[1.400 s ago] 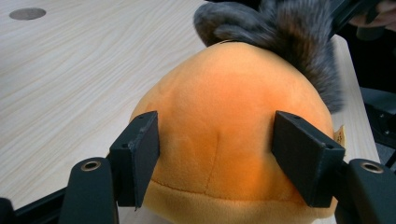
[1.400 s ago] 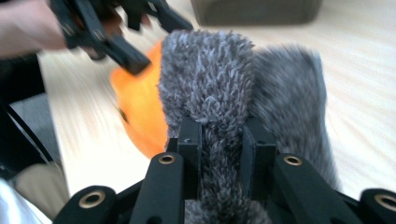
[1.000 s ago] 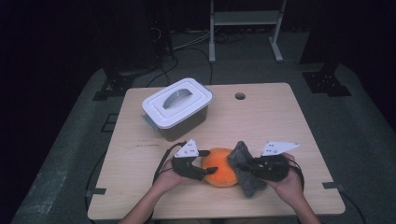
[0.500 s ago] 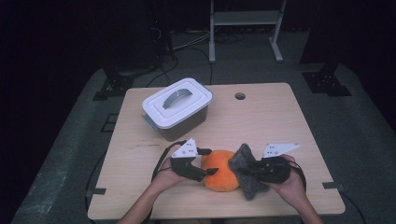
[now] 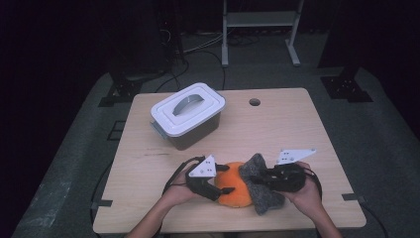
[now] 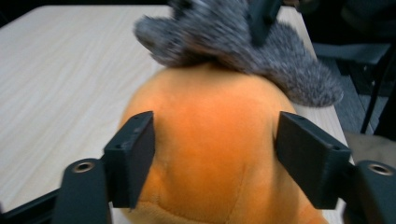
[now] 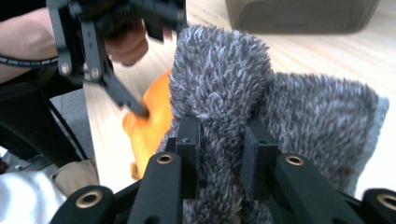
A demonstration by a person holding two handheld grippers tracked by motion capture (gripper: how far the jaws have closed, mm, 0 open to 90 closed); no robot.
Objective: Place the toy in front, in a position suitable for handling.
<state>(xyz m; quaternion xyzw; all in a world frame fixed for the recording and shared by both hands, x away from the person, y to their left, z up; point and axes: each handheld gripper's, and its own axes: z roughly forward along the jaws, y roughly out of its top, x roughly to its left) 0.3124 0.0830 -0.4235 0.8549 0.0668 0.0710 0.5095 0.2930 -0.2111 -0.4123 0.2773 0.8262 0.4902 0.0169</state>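
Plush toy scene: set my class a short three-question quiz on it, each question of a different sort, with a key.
1. True or false: the right gripper is shut on the grey fur.
2. Which part of the toy lies between the left gripper's jaws? A) orange body B) grey fur C) nothing
3. What stands at the table's far left, and is its lid on?

Key:
1. True.
2. A; the jaws have just been opening and flank the body.
3. A box, with its white lid on.
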